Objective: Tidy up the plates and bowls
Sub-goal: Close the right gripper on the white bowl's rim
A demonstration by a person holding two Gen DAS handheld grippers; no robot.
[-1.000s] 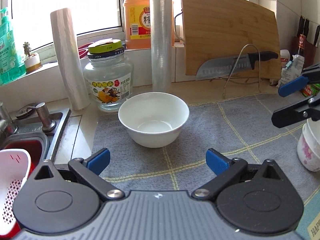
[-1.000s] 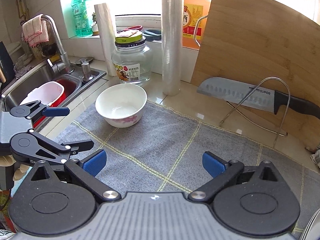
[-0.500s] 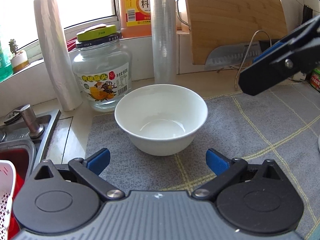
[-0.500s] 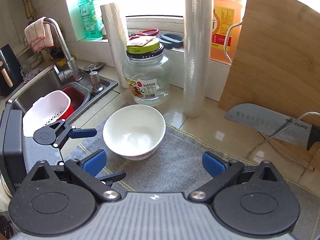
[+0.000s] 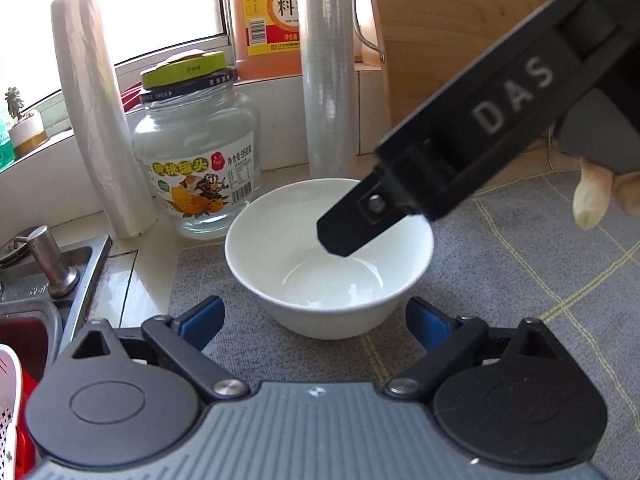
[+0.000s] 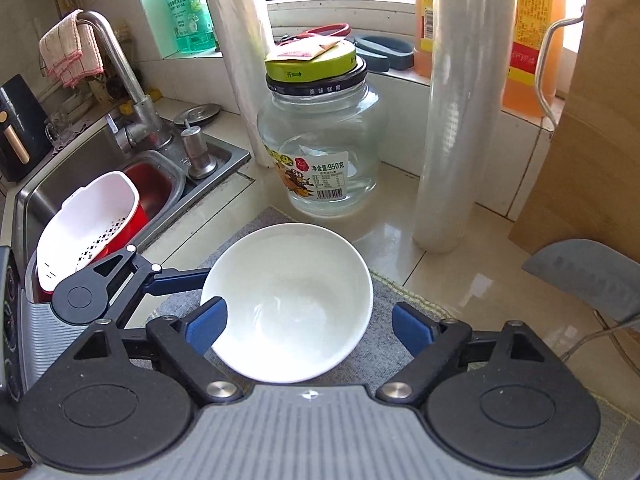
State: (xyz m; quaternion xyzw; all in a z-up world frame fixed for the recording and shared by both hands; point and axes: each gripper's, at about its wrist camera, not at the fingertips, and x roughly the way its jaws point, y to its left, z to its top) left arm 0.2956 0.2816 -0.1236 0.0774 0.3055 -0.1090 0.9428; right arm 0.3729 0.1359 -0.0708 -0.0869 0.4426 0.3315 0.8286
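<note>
Task barely begun: white bowl sits on grey mat on the desk, near side of glass jar, not lifted or stacked; no plates in view. Left tool closing, pads w/ gaps either side of bowl. Right tool closing over the bowl, left pad at the rim, no clamp yet. Vs 1 s ago: both tools nearer, right one now above the bowl.
</note>
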